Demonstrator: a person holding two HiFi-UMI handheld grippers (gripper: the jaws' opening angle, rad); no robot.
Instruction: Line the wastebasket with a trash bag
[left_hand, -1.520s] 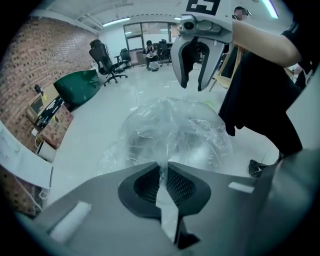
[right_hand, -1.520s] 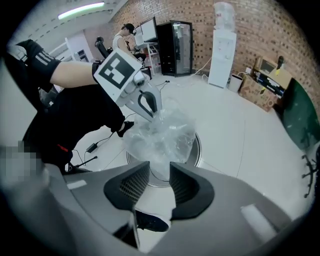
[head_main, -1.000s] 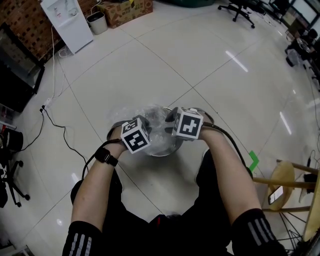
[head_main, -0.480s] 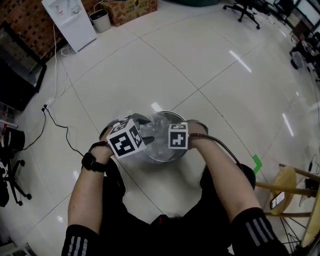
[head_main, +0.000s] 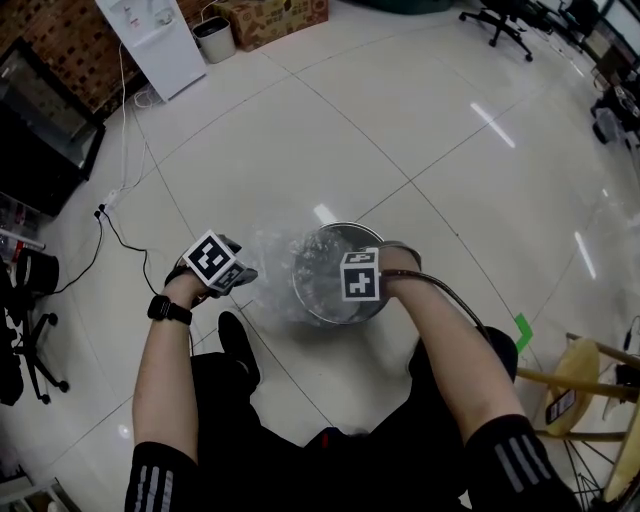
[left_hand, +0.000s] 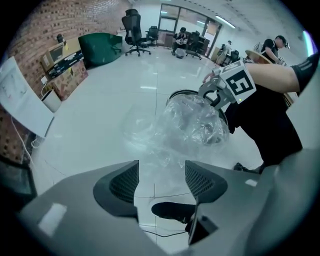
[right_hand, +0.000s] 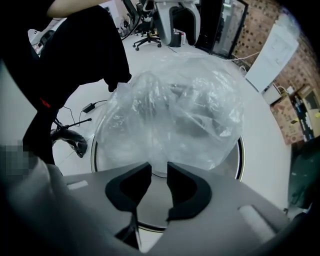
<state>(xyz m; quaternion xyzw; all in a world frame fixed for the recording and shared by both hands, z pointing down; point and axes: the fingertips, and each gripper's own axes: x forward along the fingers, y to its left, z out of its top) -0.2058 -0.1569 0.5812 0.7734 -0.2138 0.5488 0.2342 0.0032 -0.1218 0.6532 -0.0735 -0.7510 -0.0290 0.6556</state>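
Observation:
The round metal wastebasket (head_main: 335, 300) stands on the tiled floor in front of the person's knees. A clear trash bag (head_main: 272, 278) billows out of its mouth and spills over its left side. My left gripper (head_main: 236, 272) hangs over the floor left of the basket. Its jaws have just been opening and stand wide, with nothing between them (left_hand: 161, 172). My right gripper (head_main: 358, 278) points straight down into the basket's mouth at its right side. Its jaws (right_hand: 158, 172) have just been closing and stand a narrow gap apart, with the bag (right_hand: 170, 115) reaching their tips.
A black shoe (head_main: 238, 345) rests on the floor beside the basket's left. A cable (head_main: 120, 225) runs across the tiles at the left. A wooden stool (head_main: 575, 385) stands at the right. A white cabinet (head_main: 160, 40), a small bin (head_main: 213, 38) and a cardboard box (head_main: 275, 20) stand far back.
The left gripper has let go of the bag and swung left, away from the basket. The right gripper has sunk into the basket's mouth. The bag now drapes over the left side.

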